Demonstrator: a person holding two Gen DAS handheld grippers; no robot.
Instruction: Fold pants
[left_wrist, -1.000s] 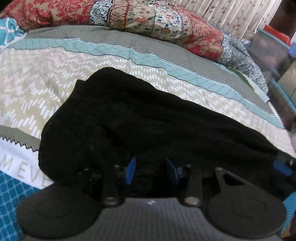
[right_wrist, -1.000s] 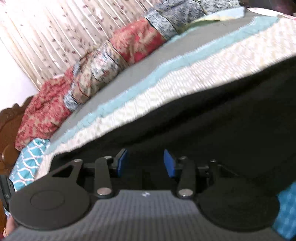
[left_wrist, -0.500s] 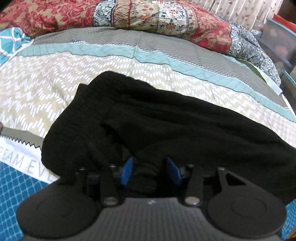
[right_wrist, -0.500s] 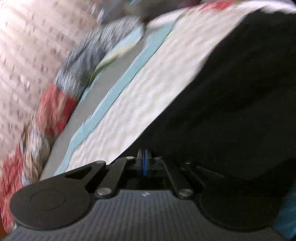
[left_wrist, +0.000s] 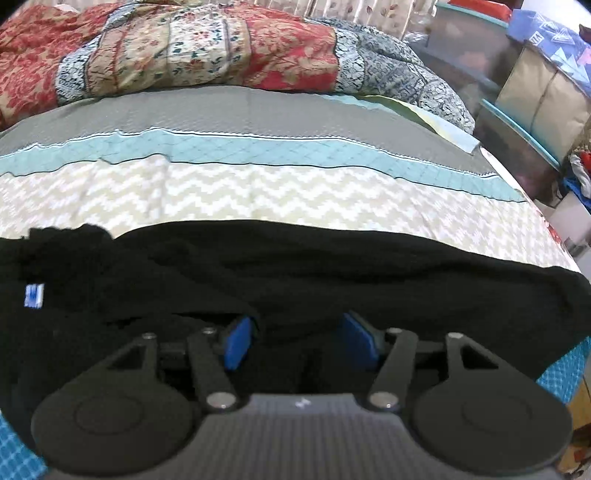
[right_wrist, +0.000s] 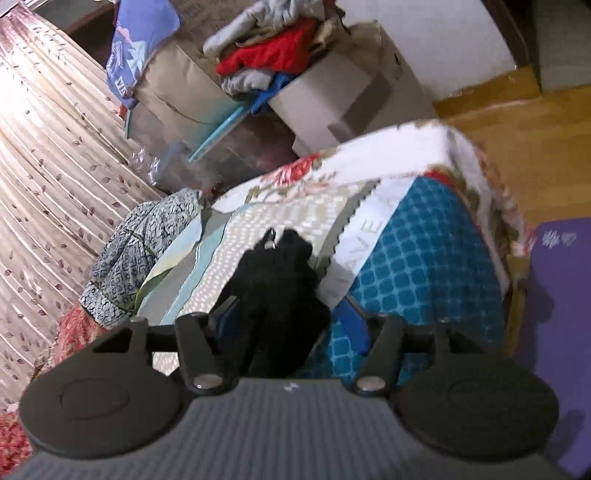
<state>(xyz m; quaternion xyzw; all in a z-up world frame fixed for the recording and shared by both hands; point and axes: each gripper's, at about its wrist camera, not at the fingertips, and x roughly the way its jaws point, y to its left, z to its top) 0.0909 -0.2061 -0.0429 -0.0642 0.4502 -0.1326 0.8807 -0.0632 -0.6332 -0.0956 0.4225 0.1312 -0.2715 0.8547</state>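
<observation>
On the bed (left_wrist: 258, 192) the pants (left_wrist: 295, 266) lie as one long doubled strip, crosswise folds left; left tool (left_wrist: 301, 341) and right tool (right_wrist: 286, 326) have just opened, gripping nothing.

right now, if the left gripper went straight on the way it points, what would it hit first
Most likely the black pants: the left gripper hangs open right over them. Beyond lies the bedspread, though depth is unclear.

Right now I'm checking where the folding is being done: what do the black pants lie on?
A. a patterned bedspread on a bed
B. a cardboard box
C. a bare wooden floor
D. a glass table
A: the black pants lie spread across the zigzag-patterned bedspread, near its front edge.
</observation>
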